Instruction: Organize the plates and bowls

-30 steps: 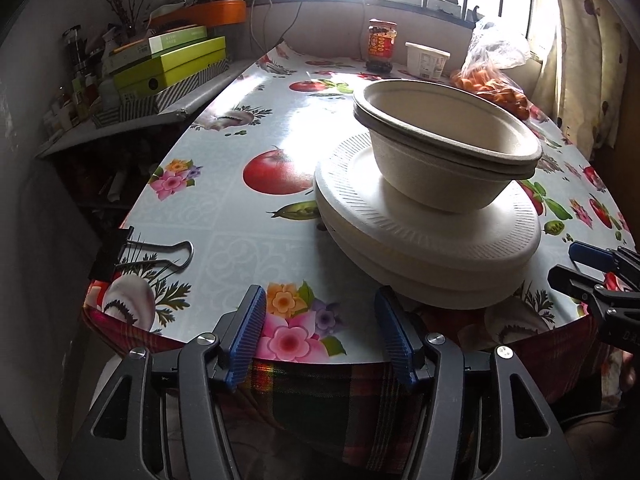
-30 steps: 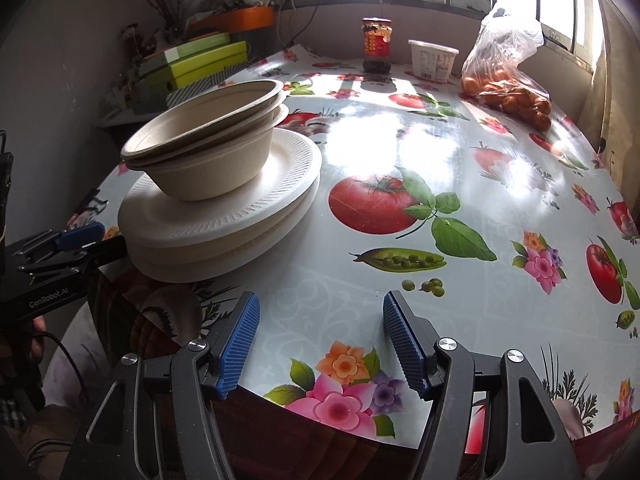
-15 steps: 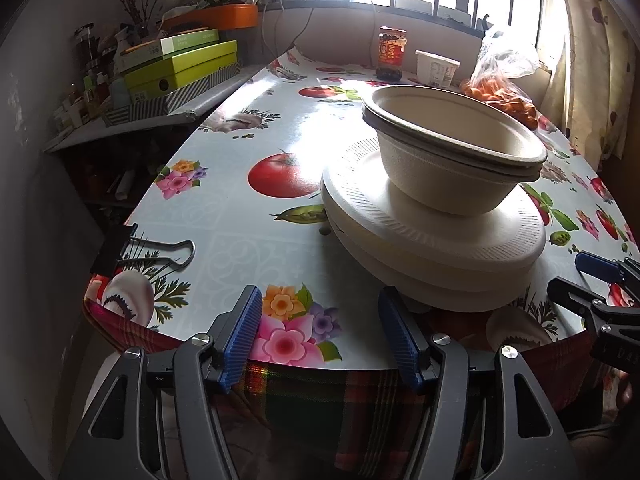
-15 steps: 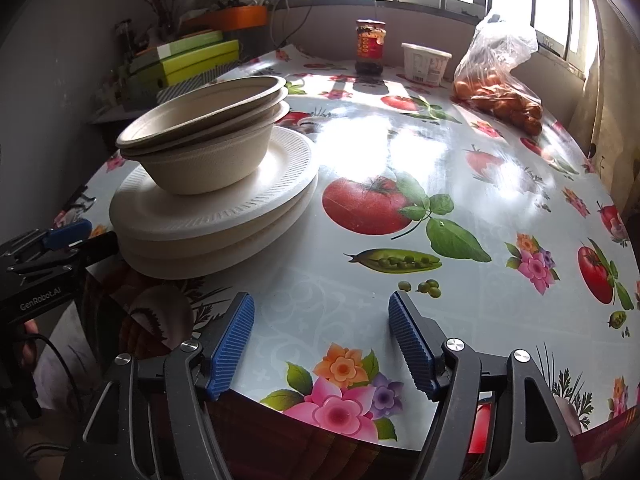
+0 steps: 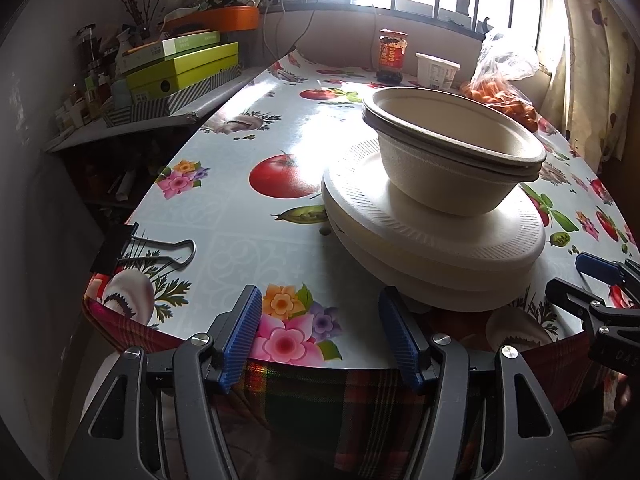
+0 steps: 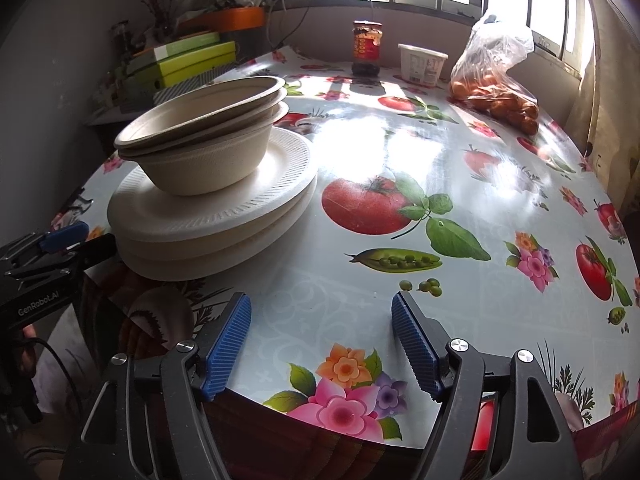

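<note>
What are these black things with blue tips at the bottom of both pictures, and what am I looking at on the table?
They are two hand-held grippers, one in each of a person's hands; no robot arm is here. Each carries a camera that looks along its two fingers, so one picture comes from the left gripper and the other from the right gripper. Both have just been opening and hold nothing.

On the flowered table stands a pile near the front edge: nested bowls on stacked white plates. Further back are a jar, a white tub and a plastic bag of orange fruit. A binder clip grips the tablecloth's edge.
</note>
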{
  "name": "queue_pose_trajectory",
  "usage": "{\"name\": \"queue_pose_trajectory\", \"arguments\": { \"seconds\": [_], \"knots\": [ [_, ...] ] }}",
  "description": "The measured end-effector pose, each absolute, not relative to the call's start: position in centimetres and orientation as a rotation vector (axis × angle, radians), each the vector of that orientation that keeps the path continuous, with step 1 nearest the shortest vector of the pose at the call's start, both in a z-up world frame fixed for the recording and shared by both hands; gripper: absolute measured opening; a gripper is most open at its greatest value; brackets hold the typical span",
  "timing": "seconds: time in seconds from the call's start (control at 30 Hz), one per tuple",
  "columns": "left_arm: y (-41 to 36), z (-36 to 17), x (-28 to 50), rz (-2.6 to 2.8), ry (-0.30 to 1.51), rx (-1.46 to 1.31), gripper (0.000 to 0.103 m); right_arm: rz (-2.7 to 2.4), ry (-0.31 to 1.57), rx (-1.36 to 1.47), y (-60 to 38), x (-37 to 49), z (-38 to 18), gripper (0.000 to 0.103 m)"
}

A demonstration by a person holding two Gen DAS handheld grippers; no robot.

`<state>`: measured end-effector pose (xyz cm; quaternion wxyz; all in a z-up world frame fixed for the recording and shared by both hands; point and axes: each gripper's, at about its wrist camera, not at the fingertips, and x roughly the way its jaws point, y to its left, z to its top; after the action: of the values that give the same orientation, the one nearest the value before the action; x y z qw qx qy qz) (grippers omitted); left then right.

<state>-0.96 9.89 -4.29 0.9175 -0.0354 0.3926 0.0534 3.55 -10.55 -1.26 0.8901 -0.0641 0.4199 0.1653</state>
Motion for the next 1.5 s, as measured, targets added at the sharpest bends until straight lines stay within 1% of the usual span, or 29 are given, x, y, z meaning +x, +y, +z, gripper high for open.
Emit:
{"name": "queue_pose_trajectory", "arguments": {
  "seconds": [1.5],
  "knots": [
    [9.90,-4.34,-0.98,0.110,0.806,-0.073,0.062,0.343,0.868,-0.132,-10.53,3.47,-1.30,0.076]
  ]
}}
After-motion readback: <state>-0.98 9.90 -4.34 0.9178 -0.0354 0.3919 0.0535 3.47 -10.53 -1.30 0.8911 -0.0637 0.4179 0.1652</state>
